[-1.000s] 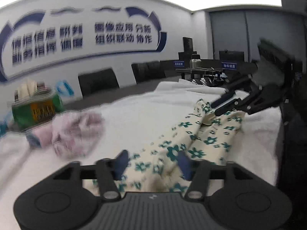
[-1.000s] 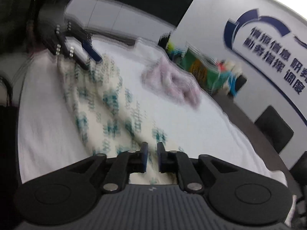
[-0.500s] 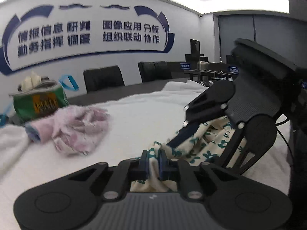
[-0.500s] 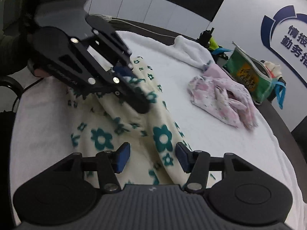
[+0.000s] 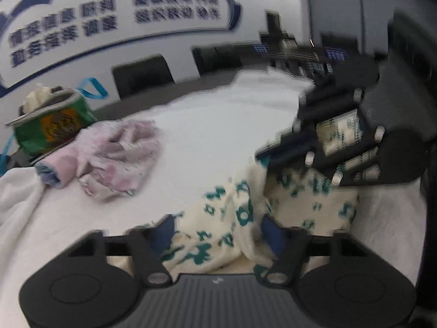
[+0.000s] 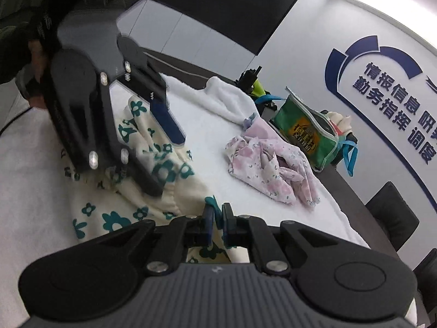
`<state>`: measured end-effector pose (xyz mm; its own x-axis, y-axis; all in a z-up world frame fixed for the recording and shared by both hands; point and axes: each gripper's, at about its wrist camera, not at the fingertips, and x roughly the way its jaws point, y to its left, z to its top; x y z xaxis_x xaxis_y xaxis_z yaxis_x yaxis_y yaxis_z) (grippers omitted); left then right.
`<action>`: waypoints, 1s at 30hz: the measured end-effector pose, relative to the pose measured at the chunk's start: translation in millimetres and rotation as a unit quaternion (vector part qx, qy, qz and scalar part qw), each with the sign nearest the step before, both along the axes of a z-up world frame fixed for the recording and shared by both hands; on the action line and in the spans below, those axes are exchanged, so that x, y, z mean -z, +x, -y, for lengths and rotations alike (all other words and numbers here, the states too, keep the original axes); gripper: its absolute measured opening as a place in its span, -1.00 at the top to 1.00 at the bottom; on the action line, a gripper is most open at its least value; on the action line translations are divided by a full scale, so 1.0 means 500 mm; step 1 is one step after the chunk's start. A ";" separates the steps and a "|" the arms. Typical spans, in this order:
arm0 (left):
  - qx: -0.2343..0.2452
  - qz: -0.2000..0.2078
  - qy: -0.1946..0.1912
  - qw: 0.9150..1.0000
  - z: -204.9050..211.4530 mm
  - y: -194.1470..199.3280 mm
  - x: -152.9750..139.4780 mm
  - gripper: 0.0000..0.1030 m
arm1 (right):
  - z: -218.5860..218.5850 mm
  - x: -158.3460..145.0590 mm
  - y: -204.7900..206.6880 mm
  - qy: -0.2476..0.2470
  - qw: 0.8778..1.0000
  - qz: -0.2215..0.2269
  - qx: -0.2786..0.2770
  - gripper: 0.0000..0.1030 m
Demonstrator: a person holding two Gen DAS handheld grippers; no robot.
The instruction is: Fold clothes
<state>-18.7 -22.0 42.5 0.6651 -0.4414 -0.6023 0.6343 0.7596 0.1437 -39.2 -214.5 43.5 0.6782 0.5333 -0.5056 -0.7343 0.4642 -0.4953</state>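
Observation:
A cream garment with teal flowers (image 5: 235,218) lies bunched on the white towel-covered table (image 5: 213,125). My left gripper (image 5: 218,231) is open, its blue pads on either side of a raised fold of the garment. In the right wrist view it (image 6: 153,153) hangs over the garment (image 6: 117,218). My right gripper (image 6: 217,213) is shut on the garment's edge; it shows at the right of the left wrist view (image 5: 275,150), blurred.
A crumpled pink floral garment (image 6: 270,169) lies further along the table, also in the left wrist view (image 5: 114,155). Behind it stands a green zip bag (image 6: 308,134). Black chairs (image 5: 142,75) line the far side under a wall with blue lettering.
My left gripper was shut on the floral garment and has opened. My right gripper was open and has shut on the garment's edge. The garment is more bunched up.

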 end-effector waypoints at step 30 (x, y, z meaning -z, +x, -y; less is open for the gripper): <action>0.100 0.208 0.254 0.939 0.033 -0.120 0.075 0.92 | 0.202 0.031 0.029 -0.009 0.994 -0.083 0.069 0.92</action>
<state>-78.8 -38.7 4.8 0.8239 -0.3091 -0.4750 0.5657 0.3982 0.7221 -24.7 -315.3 28.1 0.6512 0.4305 -0.6250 -0.7360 0.5593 -0.3816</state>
